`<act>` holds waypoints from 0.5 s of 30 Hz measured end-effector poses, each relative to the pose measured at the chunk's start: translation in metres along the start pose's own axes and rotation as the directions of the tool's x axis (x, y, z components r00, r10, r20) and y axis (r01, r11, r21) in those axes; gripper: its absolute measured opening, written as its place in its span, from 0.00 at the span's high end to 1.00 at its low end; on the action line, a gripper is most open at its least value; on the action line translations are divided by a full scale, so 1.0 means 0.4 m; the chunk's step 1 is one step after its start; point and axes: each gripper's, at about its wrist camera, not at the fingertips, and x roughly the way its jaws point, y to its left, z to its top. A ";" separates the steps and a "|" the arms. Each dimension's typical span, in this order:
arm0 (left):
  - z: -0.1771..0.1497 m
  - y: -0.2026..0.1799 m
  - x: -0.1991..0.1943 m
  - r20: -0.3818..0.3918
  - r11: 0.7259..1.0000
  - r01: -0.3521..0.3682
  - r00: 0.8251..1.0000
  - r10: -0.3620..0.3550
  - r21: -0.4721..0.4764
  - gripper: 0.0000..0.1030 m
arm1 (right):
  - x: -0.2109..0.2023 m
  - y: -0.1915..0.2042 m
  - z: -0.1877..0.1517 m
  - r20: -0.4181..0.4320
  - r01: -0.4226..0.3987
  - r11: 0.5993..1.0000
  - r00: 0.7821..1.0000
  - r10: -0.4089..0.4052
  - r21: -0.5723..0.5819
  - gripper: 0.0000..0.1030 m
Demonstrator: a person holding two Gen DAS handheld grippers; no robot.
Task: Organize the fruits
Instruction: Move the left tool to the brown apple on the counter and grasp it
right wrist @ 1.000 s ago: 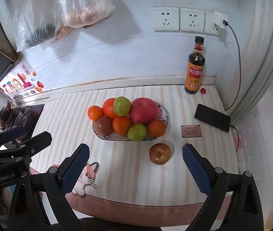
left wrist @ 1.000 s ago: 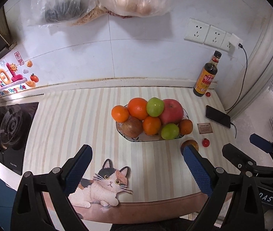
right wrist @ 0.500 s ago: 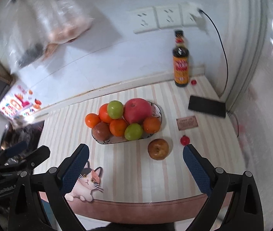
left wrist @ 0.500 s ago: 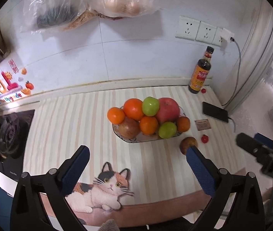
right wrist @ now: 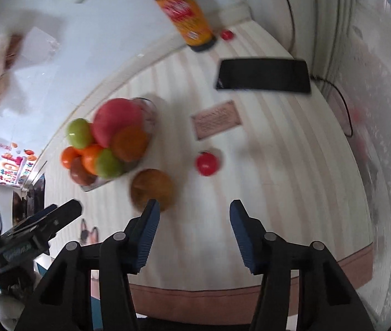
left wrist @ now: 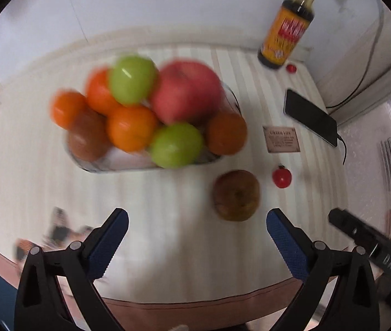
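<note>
Brown fruit [left wrist: 236, 195] loose on counter [left wrist: 167, 207], just beside bowl [left wrist: 129, 162]; small red fruit [right wrist: 207, 163] nearby. Left gripper [left wrist: 197, 227] wide, empty. Right gripper [right wrist: 192, 220] just narrowed, empty. Probably best centring over brown fruit before closing.

The worktop [left wrist: 184, 209] wears a matt, pale striped cover. The green apples [left wrist: 132, 80] and the tomato [right wrist: 207, 163] shine, smooth and glossy. The brown apple [left wrist: 236, 194] looks dull. The phone [right wrist: 263, 75] is glossy black; the bottle [left wrist: 287, 31] is glossy with a printed label.
</note>
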 end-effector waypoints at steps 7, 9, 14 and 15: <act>0.024 -0.070 0.143 -0.104 1.000 0.020 0.994 -0.022 -0.025 0.00 | 0.092 -0.096 0.041 -0.064 0.011 1.000 0.998 -0.010 0.009 0.46; 0.028 -0.088 0.182 -0.132 1.000 0.016 0.991 -0.017 -0.011 0.00 | 0.110 -0.102 0.052 -0.070 0.011 1.000 0.997 -0.011 -0.002 0.46; 0.025 -0.106 0.212 -0.128 0.999 0.032 0.991 -0.034 -0.019 0.32 | 0.135 -0.104 0.069 -0.085 0.018 1.000 0.996 -0.020 -0.018 0.46; 0.024 -0.110 0.211 -0.118 1.000 0.010 0.993 -0.010 -0.001 0.39 | 0.137 -0.104 0.072 -0.084 0.022 1.000 0.996 -0.024 -0.022 0.46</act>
